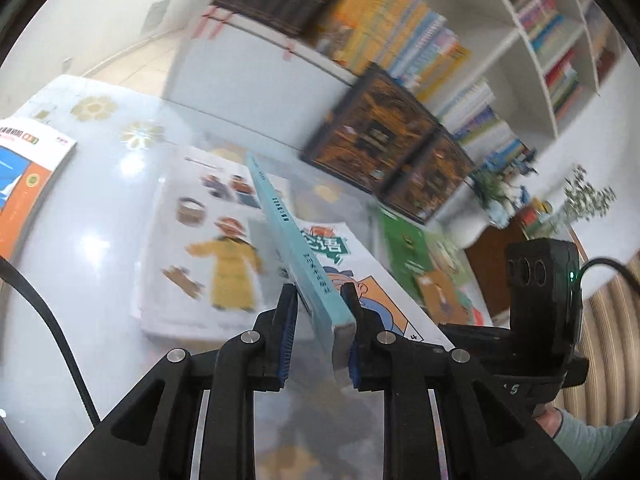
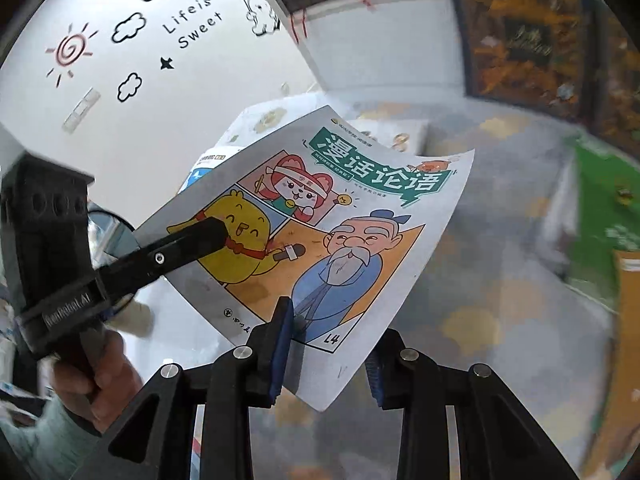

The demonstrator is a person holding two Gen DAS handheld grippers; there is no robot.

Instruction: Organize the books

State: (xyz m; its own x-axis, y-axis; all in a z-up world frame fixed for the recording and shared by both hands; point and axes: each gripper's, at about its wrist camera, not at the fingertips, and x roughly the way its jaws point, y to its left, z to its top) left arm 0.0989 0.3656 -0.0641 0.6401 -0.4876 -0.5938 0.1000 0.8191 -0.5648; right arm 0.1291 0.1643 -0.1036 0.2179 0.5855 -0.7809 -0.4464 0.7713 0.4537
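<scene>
Two tools share one comic book [image 2: 340,236], which hangs in the air above the counter [image 1: 92,248], tipped so its cartoon cover faces the right wrist camera while the left camera sees only its teal spine [image 1: 296,240]. At the far left of the counter an orange-and-blue workbook [image 1: 28,176] lies flat, and beside it a white picture book with a yellow-robed figure [image 1: 208,248] lies face up, seemingly waiting their turn. The left tool [image 1: 320,300] is clamped across the spine at the book's near end, a grip that holds the pages shut and keeps the volume rigid. The right tool [image 2: 328,344] pinches the cover's lower corner, probably to steady the book while it is turned upright. Further right lies a green-covered book [image 1: 408,248], and behind it the white bookshelf [image 1: 528,52], already packed with upright volumes, looks like the destination.
</scene>
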